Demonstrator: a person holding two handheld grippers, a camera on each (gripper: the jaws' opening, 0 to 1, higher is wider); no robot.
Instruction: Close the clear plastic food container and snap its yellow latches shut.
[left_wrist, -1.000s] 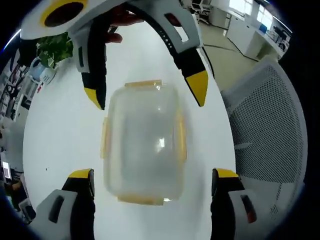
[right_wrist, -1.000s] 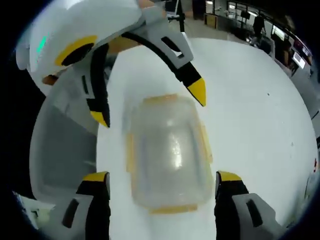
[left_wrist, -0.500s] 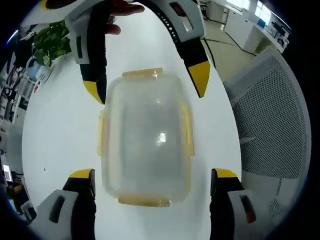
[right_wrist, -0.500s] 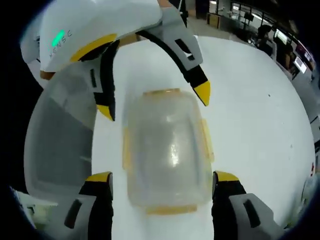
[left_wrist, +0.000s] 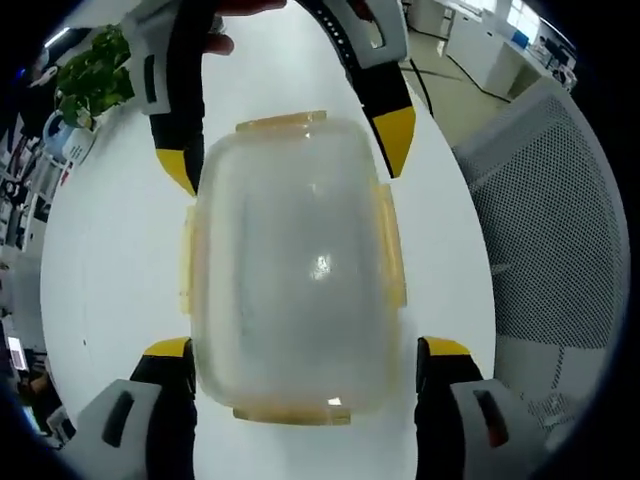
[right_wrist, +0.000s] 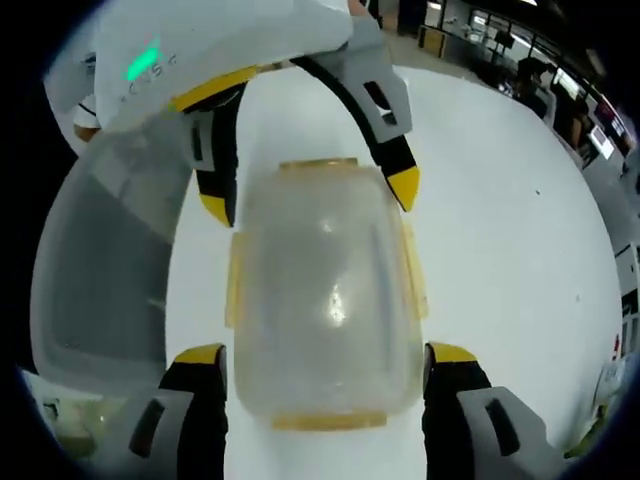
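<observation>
Plastic container (left_wrist: 290, 265): lying lidded on white surface (left_wrist: 110, 260)
Left claw (left_wrist: 305, 352): hovering wide, straddling near end
Right claw (right_wrist: 328, 358): gaping wide, straddling far end

clear plastic food container (left_wrist: 290, 265) (right_wrist: 328, 290) sat flat on the white table, lid on top, cloudy see-through plastic, yellow latches (left_wrist: 391, 250) (right_wrist: 412, 268) flared out along both long sides and both short ends

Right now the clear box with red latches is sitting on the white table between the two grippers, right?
Almost. The latches are yellow, not red, as the left gripper view shows. The clear box does sit on the white table between the left gripper and right gripper.
</observation>
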